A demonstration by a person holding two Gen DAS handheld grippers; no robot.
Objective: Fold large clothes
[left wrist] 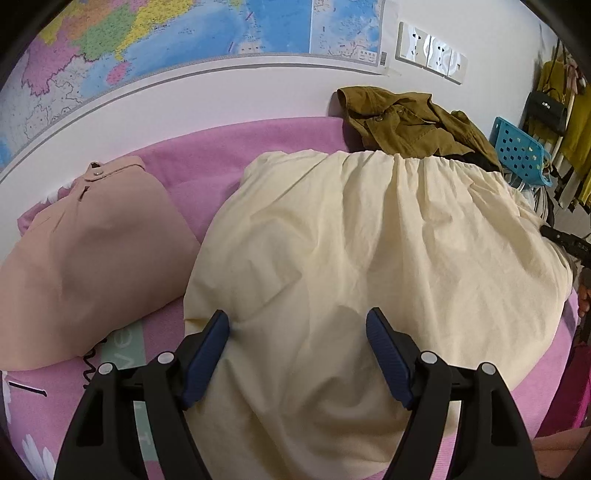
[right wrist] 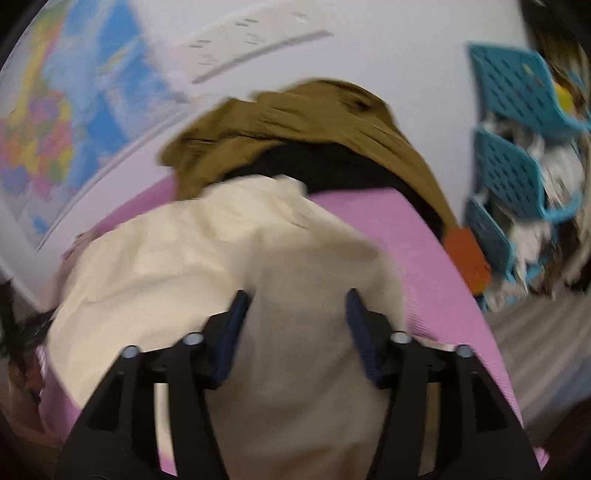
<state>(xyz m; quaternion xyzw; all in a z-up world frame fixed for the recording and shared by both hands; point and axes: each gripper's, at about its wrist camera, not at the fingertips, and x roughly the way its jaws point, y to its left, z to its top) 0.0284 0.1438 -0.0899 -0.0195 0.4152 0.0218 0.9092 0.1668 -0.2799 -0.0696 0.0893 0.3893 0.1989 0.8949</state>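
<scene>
A: Surface, room?
B: Pink bedsheet point(left wrist: 295, 140), white wall, map point(left wrist: 147, 33), outlets point(left wrist: 430, 51).
A: Containers?
B: Blue perforated baskets point(right wrist: 517, 173) at right, stacked; contents blurred, can't tell.
A: Task item?
B: Cream garment point(left wrist: 369, 240) spread on the sheet, between peach garment point(left wrist: 92, 251) and olive jacket point(left wrist: 413, 125).
A: Jaws?
B: My left gripper point(left wrist: 297, 332) and right gripper point(right wrist: 297, 306) both released, gaping over cream cloth.

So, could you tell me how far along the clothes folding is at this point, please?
Done: the peach garment lies folded flat on the pink bedsheet.
In hand: the cream garment is spread out, wrinkled; the left gripper and right gripper hover over it, jaws open, nothing held.
Left: the olive-brown jacket sits crumpled by the wall, with something black beneath it.
</scene>
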